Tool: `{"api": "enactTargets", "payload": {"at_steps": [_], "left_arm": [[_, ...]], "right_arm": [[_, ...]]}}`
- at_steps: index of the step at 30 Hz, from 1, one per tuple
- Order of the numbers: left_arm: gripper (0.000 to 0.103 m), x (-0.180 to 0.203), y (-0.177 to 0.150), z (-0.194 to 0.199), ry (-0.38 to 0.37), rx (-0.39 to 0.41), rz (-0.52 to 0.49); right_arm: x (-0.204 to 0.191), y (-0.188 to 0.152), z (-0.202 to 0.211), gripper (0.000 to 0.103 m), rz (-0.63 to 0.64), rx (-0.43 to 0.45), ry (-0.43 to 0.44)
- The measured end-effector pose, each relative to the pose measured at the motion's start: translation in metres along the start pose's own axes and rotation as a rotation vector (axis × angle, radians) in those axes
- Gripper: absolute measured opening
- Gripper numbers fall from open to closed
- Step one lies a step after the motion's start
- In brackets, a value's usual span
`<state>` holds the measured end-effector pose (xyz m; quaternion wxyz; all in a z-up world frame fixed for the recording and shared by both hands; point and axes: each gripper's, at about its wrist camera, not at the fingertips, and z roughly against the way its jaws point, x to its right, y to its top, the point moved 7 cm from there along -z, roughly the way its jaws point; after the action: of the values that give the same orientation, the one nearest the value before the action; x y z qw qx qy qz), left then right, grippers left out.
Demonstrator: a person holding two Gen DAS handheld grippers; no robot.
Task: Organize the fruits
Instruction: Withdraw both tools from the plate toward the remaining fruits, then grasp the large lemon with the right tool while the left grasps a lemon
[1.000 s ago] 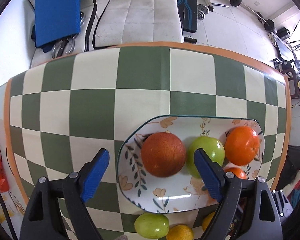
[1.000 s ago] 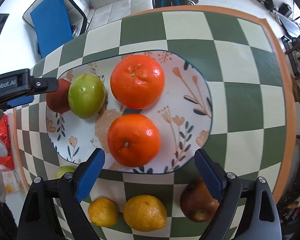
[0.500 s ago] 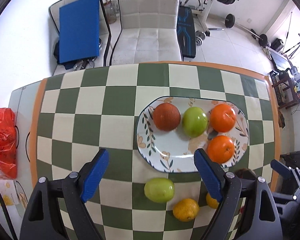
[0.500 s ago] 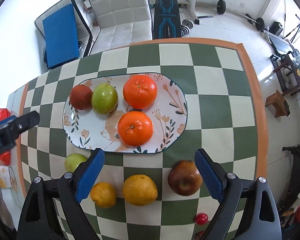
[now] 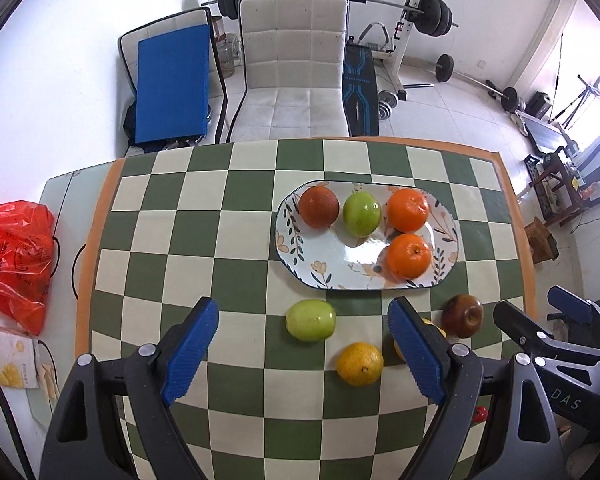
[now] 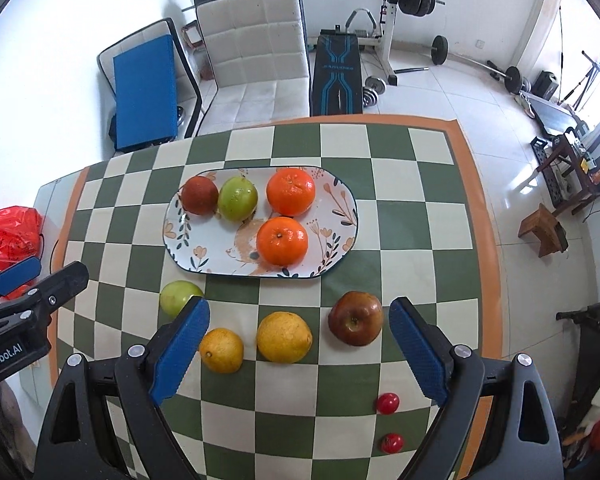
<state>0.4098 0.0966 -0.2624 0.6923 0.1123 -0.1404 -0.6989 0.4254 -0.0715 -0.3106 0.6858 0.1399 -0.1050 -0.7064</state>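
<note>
A floral oval plate (image 5: 332, 274) (image 6: 340, 216) holds a dark red fruit (image 5: 319, 207), a green apple (image 5: 361, 214) and two oranges (image 5: 407, 210) (image 6: 282, 240). On the checkered cloth in front of it lie a green apple (image 5: 310, 319) (image 6: 178, 297), two yellow citrus fruits (image 6: 221, 350) (image 6: 284, 337) and a red apple (image 6: 355, 318) (image 5: 463, 316). My left gripper (image 5: 302, 344) hangs open above the loose green apple. Above the yellow fruits, my right gripper (image 6: 298, 340) is open too. Neither holds anything.
Two small red fruits (image 6: 388, 403) (image 6: 392, 443) lie near the front right of the table. A red plastic bag (image 5: 14, 256) sits off the left edge. White chairs (image 5: 292, 64), a blue pad and gym weights stand beyond the far edge.
Both grippers have pulled back and up from the plate, so the whole table and the loose fruits in front of the plate have come into view. Both stayed open.
</note>
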Motion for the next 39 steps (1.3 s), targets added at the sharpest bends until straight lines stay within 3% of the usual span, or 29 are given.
{"api": "enactTargets", "payload": {"at_steps": [10,19,20,23,26,31,34,37,39], "left_arm": [[0.087,0.004,-0.011,0.037,0.001,0.072,-0.006],[0.087,0.006,-0.019,0.028,0.037,0.069,-0.005],[0.087,0.006,-0.021,0.024,0.042,0.060,-0.005],[0.100,0.004,-0.027,0.000,0.098,0.006,-0.022],[0.100,-0.001,-0.039,-0.031,0.136,-0.071,-0.026],[0.100,-0.015,-0.065,-0.078,0.166,-0.197,0.010],[0.100,-0.021,-0.079,-0.098,0.160,-0.264,0.046],[0.100,-0.023,-0.085,-0.111,0.156,-0.306,0.072],[0.100,-0.021,-0.088,-0.117,0.134,-0.330,0.083]], "right_arm": [[-0.006,-0.013,0.048,0.093,0.006,0.071,0.005],[-0.004,-0.018,0.039,0.094,-0.024,0.055,0.039],[-0.002,-0.018,0.032,0.094,-0.037,0.039,0.054],[0.007,-0.022,-0.003,0.094,-0.070,-0.032,0.072],[0.018,-0.032,-0.051,0.093,-0.113,-0.127,0.084],[0.019,-0.054,-0.128,0.093,-0.205,-0.295,0.187],[0.013,-0.065,-0.163,0.087,-0.217,-0.363,0.197],[0.002,-0.070,-0.187,0.067,-0.194,-0.397,0.200],[-0.003,-0.072,-0.191,0.066,-0.186,-0.391,0.201]]}}
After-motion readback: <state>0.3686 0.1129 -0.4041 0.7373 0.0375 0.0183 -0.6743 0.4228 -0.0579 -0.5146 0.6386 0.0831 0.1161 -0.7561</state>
